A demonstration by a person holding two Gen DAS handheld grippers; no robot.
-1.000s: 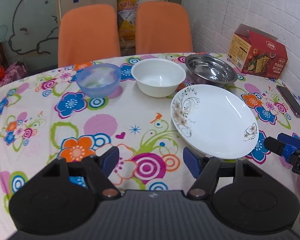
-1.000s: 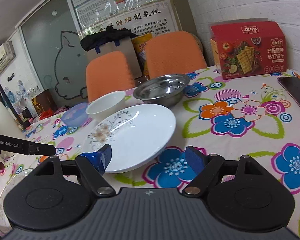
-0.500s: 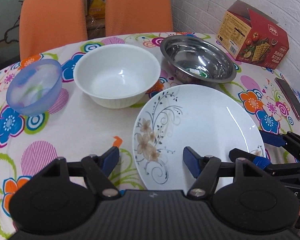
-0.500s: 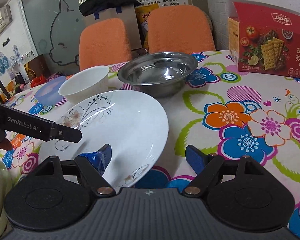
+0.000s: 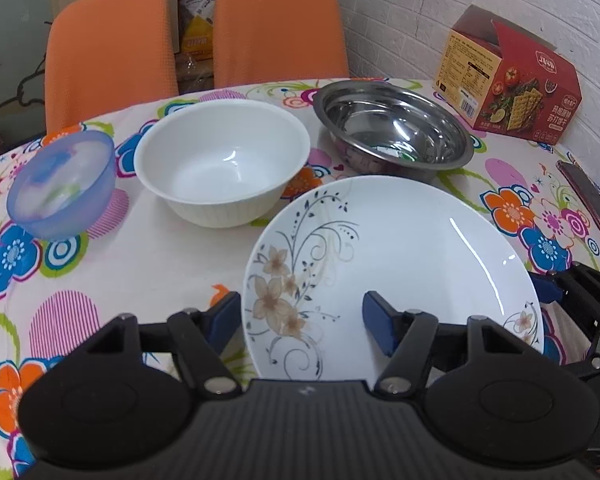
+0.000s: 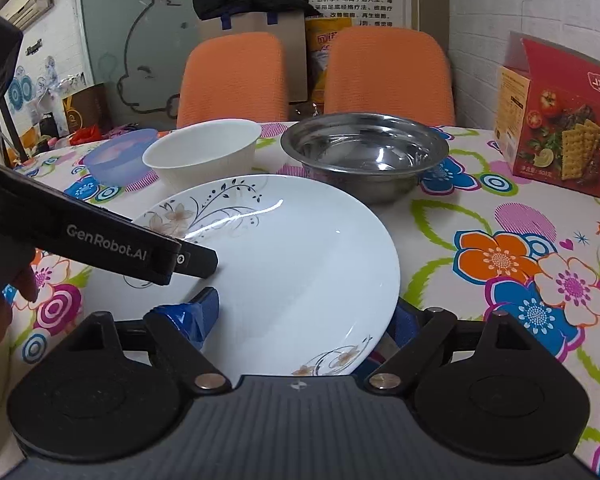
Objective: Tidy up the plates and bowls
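A white plate (image 5: 400,248) with a flower print lies on the flowered tablecloth (image 5: 132,248). My left gripper (image 5: 302,326) is open, and the plate's near left rim sits between its blue pads. My right gripper (image 6: 300,320) is open too, straddling the plate's (image 6: 300,248) near right rim: one pad over the plate, the other outside the rim. Behind the plate stand a white bowl (image 5: 220,160), a steel bowl (image 5: 392,128) and a translucent blue bowl (image 5: 60,184). A finger of the left gripper (image 6: 188,260) reaches over the plate in the right wrist view.
A red cracker box (image 5: 508,80) stands at the back right by the brick wall. A phone (image 5: 588,200) lies near the table's right edge. Two orange chairs (image 5: 108,48) stand behind the table. A hand (image 6: 4,304) shows at the left.
Both grippers have moved forward onto the plate, so its rim now lies between each pair of fingers. The jaws stay the same width. The bowls have not moved.
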